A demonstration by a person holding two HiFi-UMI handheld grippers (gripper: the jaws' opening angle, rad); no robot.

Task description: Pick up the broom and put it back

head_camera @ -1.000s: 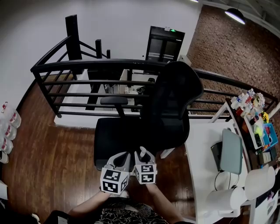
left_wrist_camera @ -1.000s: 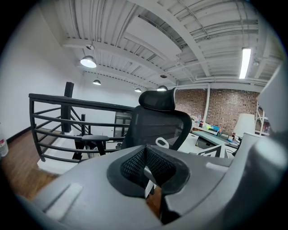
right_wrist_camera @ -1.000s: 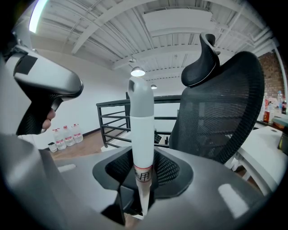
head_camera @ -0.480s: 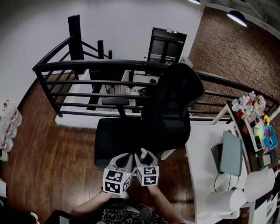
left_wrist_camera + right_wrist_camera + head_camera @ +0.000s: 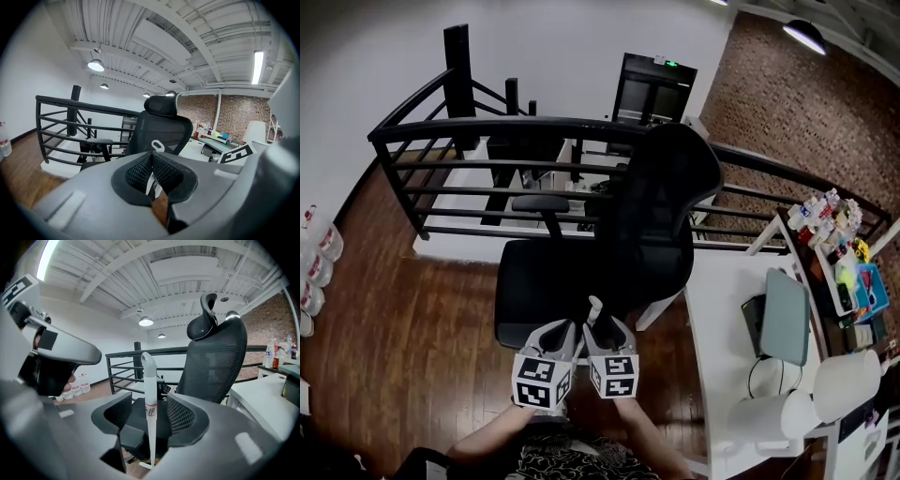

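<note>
Pointing slightly downward, side by side: right gripper point(image 5: 150, 402) jaws just opened, slim white plastic broom handle point(image 5: 149, 380) standing free between them; left gripper point(image 5: 152, 158) jaws pressed together.

Grey left gripper point(image 5: 565, 326), right gripper point(image 5: 605, 325), patterned black-white top point(image 5: 567, 464)

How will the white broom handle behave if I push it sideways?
The broom handle stands tall and thin on a small foot, so a push would probably topple it. It looks like a straight plastic tube: likely stiff and light. Its smooth surface might slip in a loose grip.
</note>
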